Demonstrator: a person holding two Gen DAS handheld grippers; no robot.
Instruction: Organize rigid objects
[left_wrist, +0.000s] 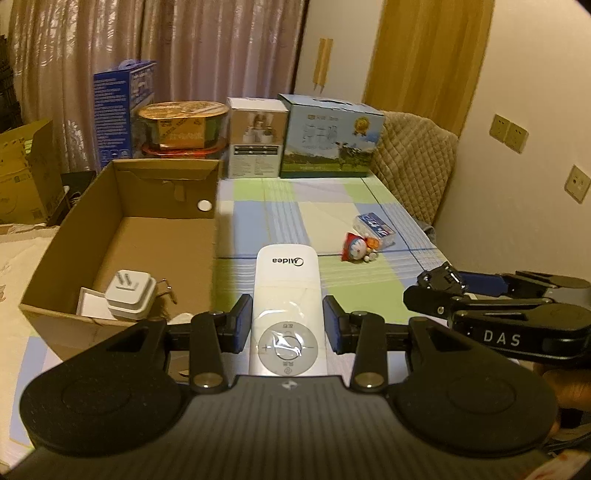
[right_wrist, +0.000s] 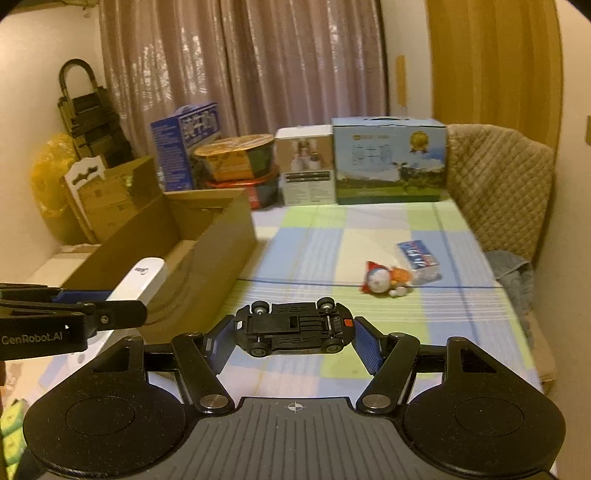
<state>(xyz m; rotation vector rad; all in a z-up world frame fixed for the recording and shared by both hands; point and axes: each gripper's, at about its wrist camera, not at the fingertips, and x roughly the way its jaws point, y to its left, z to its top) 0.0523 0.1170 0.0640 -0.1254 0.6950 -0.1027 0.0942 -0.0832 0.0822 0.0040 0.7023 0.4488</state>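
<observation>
My left gripper (left_wrist: 287, 325) is shut on a white Midea remote (left_wrist: 286, 291), held above the table just right of the open cardboard box (left_wrist: 122, 236). The box holds a white plug adapter (left_wrist: 129, 297) and a white card. My right gripper (right_wrist: 291, 338) is shut on a black toy car (right_wrist: 291, 328), held upside down with its wheels toward me, above the checked tablecloth. From the left wrist view the right gripper (left_wrist: 443, 284) is at the right. From the right wrist view the left gripper's finger and the remote (right_wrist: 142, 282) are beside the box (right_wrist: 207, 258).
A Doraemon toy (left_wrist: 360, 247) and a tissue pack (left_wrist: 373, 223) lie on the checked tablecloth (left_wrist: 295, 206) to the right. Product boxes and a tin (left_wrist: 181, 125) line the far edge. A quilted chair (left_wrist: 413, 158) stands at the far right.
</observation>
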